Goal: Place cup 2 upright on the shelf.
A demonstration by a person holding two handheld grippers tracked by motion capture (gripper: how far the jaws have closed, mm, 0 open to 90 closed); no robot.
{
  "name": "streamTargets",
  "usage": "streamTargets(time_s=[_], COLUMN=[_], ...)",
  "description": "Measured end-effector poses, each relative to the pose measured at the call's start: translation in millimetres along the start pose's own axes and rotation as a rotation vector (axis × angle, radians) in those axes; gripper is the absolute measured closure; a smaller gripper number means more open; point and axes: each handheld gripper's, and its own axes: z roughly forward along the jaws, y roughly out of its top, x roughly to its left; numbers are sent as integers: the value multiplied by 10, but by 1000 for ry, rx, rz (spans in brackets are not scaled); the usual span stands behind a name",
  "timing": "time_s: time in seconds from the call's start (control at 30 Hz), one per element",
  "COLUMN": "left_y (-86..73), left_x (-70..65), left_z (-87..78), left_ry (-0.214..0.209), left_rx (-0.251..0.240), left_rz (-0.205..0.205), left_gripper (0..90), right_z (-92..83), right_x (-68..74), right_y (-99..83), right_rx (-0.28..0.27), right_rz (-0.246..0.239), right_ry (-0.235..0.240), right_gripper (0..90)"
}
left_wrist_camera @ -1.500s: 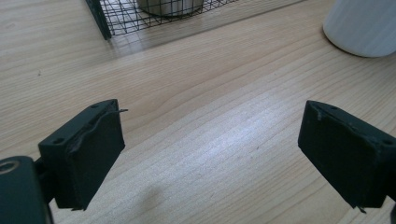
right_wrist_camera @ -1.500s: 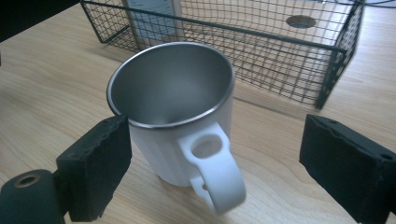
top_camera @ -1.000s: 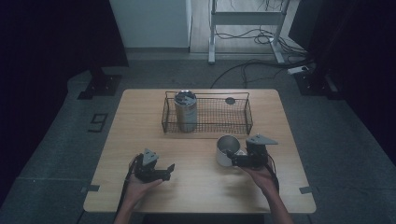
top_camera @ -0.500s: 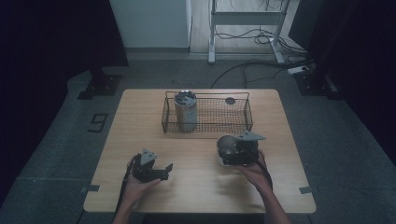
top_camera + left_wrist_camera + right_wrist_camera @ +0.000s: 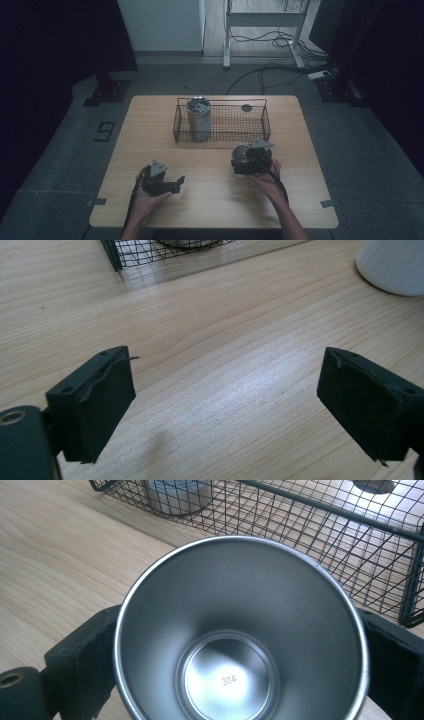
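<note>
Wooden table (image 5: pixel 150 125) boards sit in a dark room, and a black wire basket (image 5: pixel 260 131) stands near the far edge. One tall metal cup (image 5: pixel 199 118) stands inside the basket. On the near side of the basket, the right gripper (image 5: pixel 248 161) has its jaws clamped around a second steel cup (image 5: pixel 240 630), mouth facing the camera. The basket lies just past this cup, so the right hand is the nearer one. Farther from the basket, the left gripper (image 5: pixel 225 405) hangs over bare wood, jaws apart, holding nothing.
</note>
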Motion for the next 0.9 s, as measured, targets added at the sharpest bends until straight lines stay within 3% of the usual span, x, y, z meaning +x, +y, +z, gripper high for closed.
streamTargets(time_s=[0.57,0.9], left_y=[3,-9], left_x=[18,-9], left_z=[-24,-6], left_ry=[-15,-17], left_rx=[-5,5], left_rz=[-20,-14], left_gripper=[91,91], right_z=[-23,-256], right_x=[-39,-112], right_y=[-23,52], right_rx=[-12,-83], right_rz=[-11,2], right_ry=[25,51], right_gripper=[57,58])
